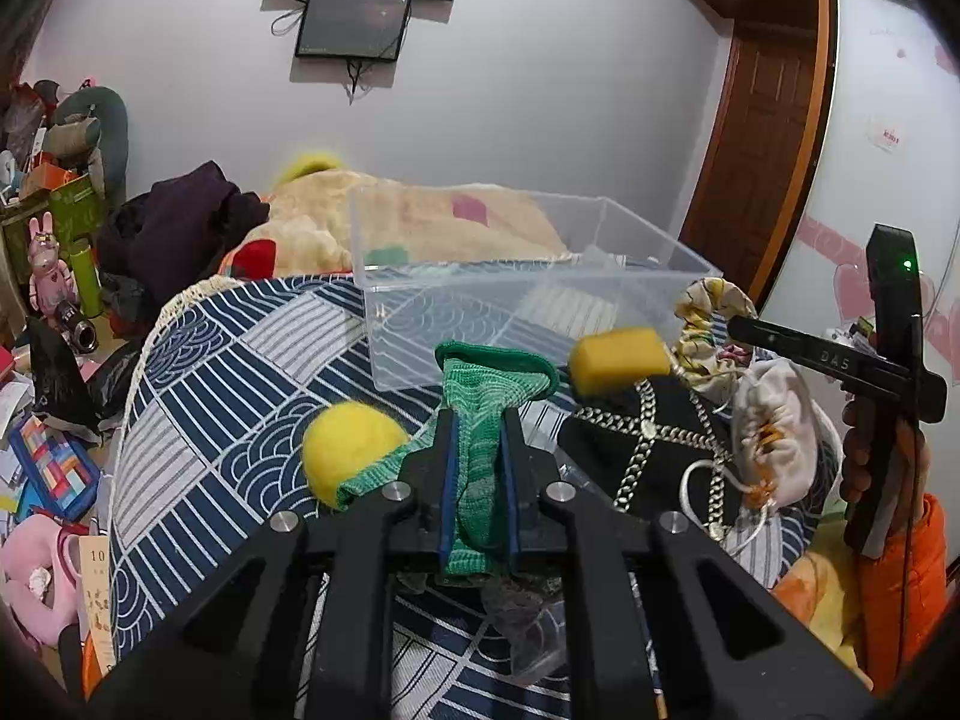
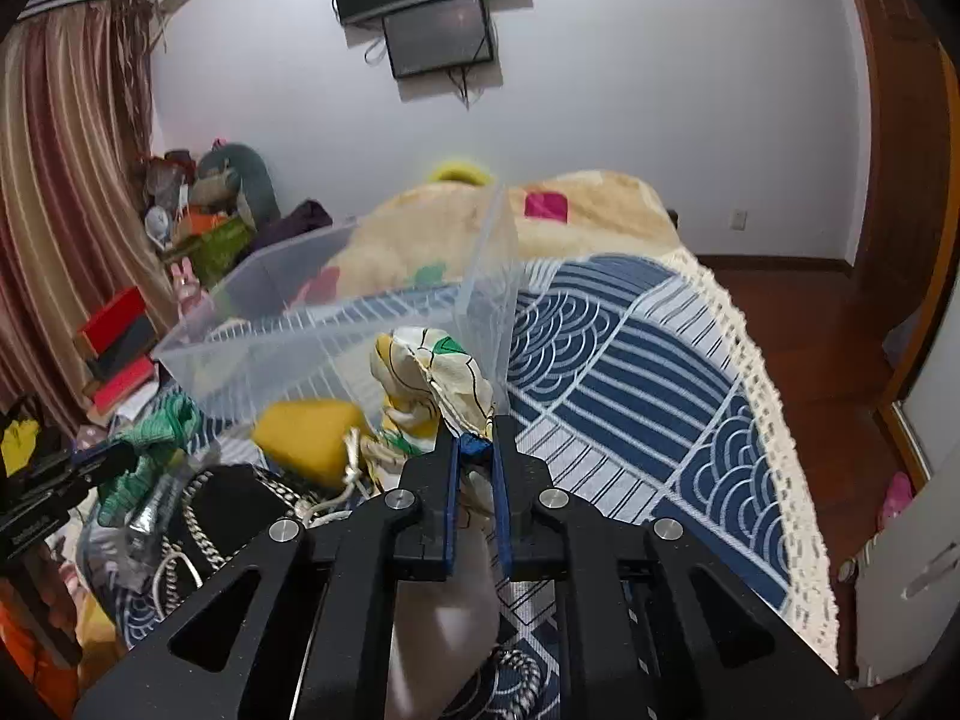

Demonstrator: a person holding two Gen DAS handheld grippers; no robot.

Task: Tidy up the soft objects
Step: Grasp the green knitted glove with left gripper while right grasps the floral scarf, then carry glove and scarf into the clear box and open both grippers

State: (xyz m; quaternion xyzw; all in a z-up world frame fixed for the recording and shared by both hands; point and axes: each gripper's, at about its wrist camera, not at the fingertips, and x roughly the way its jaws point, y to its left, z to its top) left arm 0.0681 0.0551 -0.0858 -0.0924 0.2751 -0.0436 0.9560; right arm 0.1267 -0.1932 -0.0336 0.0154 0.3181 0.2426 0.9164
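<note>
Now we've got the left gripper [image 1: 477, 456] clamped on the green sock [image 1: 480, 414], just in front of the clear bin [image 1: 420, 276], while our right gripper [image 2: 477, 450] pinches the floral cloth [image 2: 435, 375] against that bin's near wall.

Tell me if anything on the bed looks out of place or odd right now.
Nothing looks spilled or damaged. The clear plastic bin appears empty while the soft things sit outside it: yellow ball, yellow sponge, drawstring pouch. The left gripper holds a green sock; the right gripper holds a patterned cloth.
</note>
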